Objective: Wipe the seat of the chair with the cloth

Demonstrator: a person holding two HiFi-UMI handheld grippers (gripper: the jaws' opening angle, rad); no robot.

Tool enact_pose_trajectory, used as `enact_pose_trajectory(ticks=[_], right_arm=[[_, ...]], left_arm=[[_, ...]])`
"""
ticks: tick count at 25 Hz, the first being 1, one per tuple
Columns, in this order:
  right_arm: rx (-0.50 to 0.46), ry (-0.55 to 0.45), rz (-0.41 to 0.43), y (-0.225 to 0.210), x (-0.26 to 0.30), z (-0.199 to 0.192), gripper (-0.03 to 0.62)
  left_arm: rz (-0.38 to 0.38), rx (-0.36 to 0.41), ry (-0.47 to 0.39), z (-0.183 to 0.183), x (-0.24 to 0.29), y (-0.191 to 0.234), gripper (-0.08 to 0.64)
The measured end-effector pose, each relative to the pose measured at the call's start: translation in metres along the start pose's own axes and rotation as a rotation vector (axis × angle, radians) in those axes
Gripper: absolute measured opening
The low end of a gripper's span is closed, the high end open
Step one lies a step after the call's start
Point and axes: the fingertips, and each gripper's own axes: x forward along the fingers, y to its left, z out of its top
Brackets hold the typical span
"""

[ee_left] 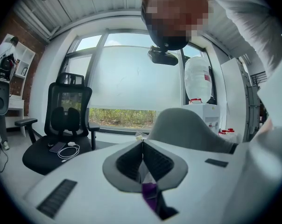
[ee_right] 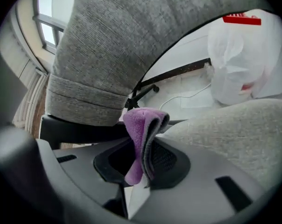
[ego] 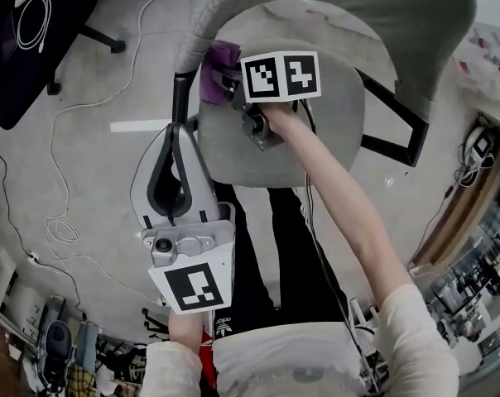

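Note:
The grey fabric chair fills the upper middle of the head view, its seat (ego: 324, 131) below the curved backrest (ego: 382, 11). My right gripper (ego: 227, 79) is over the seat's rear left and is shut on a folded purple cloth (ego: 217, 63). In the right gripper view the cloth (ee_right: 142, 125) sticks up between the jaws (ee_right: 144, 160), with the seat (ee_right: 234, 134) to the right and the backrest (ee_right: 117, 45) above. I cannot tell whether the cloth touches the seat. My left gripper (ego: 178, 131) hangs beside the seat's left edge, shut (ee_left: 142, 146) on nothing.
A black office chair (ego: 31, 31) with a phone and a white cable on it stands at the far left, also in the left gripper view (ee_left: 61, 125). Cables (ego: 64, 222) trail over the concrete floor. A white plastic bag (ee_right: 239, 64) lies beyond the seat. A black armrest (ego: 399, 118) sits on the right.

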Motion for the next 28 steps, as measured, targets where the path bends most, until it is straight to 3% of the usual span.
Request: enact_pose_trajectory(ticks=[4,10,17,24,28], right_arm=[[0.014,0.045,-0.023,-0.007,0.014,0.002,0.087],[0.053,0.052,-0.050,-0.026,0.016,0.002,0.087],[0.025,0.067,-0.104,-0.050,-0.006,0.001,0.087],[-0.078,0.095,-0.274,-0.102,-0.056,-0.002,0.087],[-0.088,0.106,-0.358,-0.138,-0.095,-0.004,0.087]], left_arm=[[-0.009,0.016,0.012,0.000,0.007,0.003,0.012],[0.037,-0.027,0.016,-0.004,0.011,0.009,0.012],[0.010,-0.019,0.008,-0.002,0.019,-0.004,0.014],[0.006,-0.022,0.022,-0.009,0.017,-0.012,0.012],[0.008,-0.024,0.026,-0.008,0.018,-0.015,0.012]])
